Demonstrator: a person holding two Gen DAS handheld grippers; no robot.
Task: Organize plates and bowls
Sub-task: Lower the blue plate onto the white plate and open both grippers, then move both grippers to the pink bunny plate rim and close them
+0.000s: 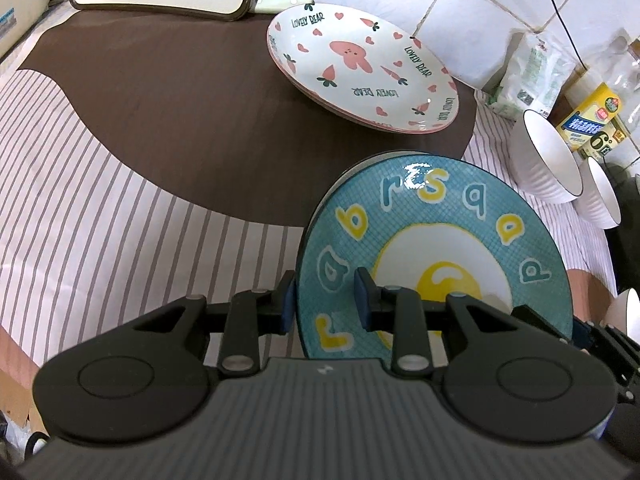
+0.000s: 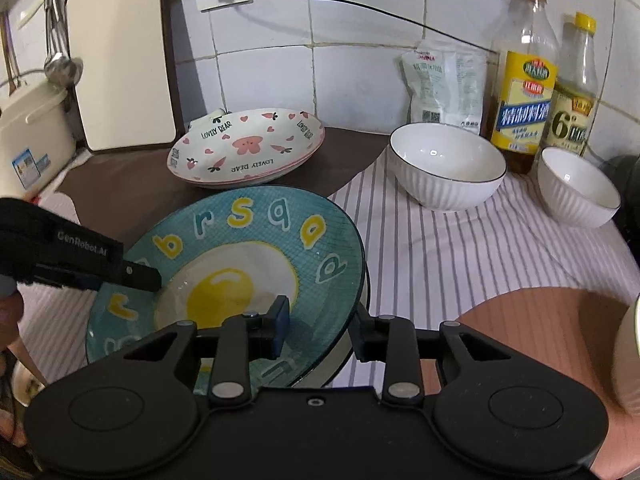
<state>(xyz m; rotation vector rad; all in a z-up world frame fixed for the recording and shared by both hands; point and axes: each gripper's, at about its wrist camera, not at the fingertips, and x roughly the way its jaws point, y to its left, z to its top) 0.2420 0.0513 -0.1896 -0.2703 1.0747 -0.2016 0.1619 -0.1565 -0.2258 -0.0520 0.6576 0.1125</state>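
Note:
A teal plate [image 1: 436, 240] with a fried-egg picture and coloured letters is held between both grippers, tilted above the table. My left gripper [image 1: 326, 300] straddles its left rim, one finger each side. My right gripper [image 2: 320, 326] straddles its right rim [image 2: 352, 264]. The left gripper also shows in the right wrist view [image 2: 132, 276] at the plate's left edge. A white plate with pink rabbit and "LOVELY BEAR" print [image 1: 360, 68] sits on other plates at the back [image 2: 248, 148]. Two white ribbed bowls [image 2: 448, 166] [image 2: 576, 188] stand on the right.
A striped cloth with a brown patch [image 1: 168, 120] covers the table. Two bottles [image 2: 520, 80] [image 2: 572, 92] and a white pouch [image 2: 444, 84] stand against the tiled wall. A white cutting board [image 2: 120, 60] leans at the back left. A cable [image 2: 360, 4] runs along the wall.

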